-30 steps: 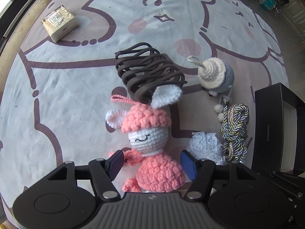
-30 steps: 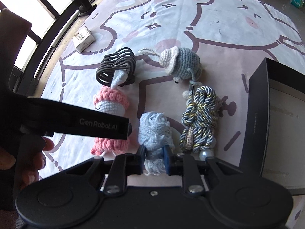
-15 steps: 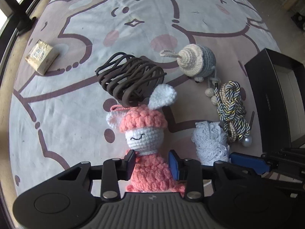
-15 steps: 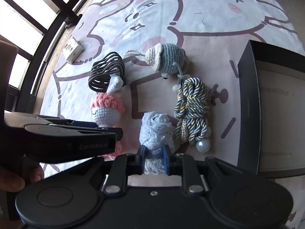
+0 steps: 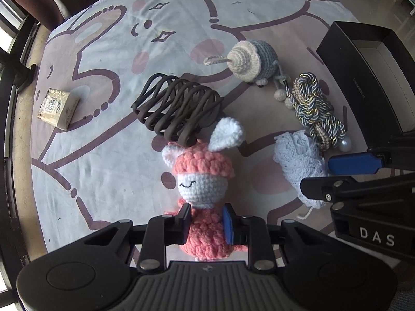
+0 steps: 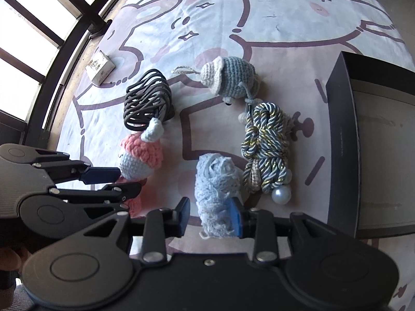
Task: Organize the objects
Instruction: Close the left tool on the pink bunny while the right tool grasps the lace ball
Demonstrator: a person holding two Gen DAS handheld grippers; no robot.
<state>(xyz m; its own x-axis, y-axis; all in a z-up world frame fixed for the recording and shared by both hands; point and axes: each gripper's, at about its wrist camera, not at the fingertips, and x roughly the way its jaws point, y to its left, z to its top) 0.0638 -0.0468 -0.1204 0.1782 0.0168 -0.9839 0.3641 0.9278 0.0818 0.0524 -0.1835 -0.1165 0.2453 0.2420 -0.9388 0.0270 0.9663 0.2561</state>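
The left hand-held gripper (image 5: pixel 206 220) is closed on the pink body of a crocheted bunny doll (image 5: pixel 205 181), its two fingers pressing the doll's sides just below the white head. A second ago these fingers stood wide apart on either side of the doll; they have since drawn in and gripped it.

The right hand-held gripper (image 6: pixel 209 216) is partly open around a pale blue lace roll (image 6: pixel 216 189). Its right finger touches the roll; its left finger stands a little apart from it. A second ago, and half a second ago, this gripper was pinched tightly on the roll's near end; it has now widened.

Everything lies on a bench covered by a cartoon-print cloth (image 5: pixel 103 160). A dark brown hair claw (image 5: pixel 179 108) touches the bunny's head on the far side. Farther off lie a grey and cream crocheted mouse (image 6: pixel 228 80) and a blue and gold twisted cord (image 6: pixel 267 145) ending in a pearl bead. An open black box (image 6: pixel 339 140) sits to the right, and a small paper packet (image 5: pixel 57 109) lies well apart to the left.
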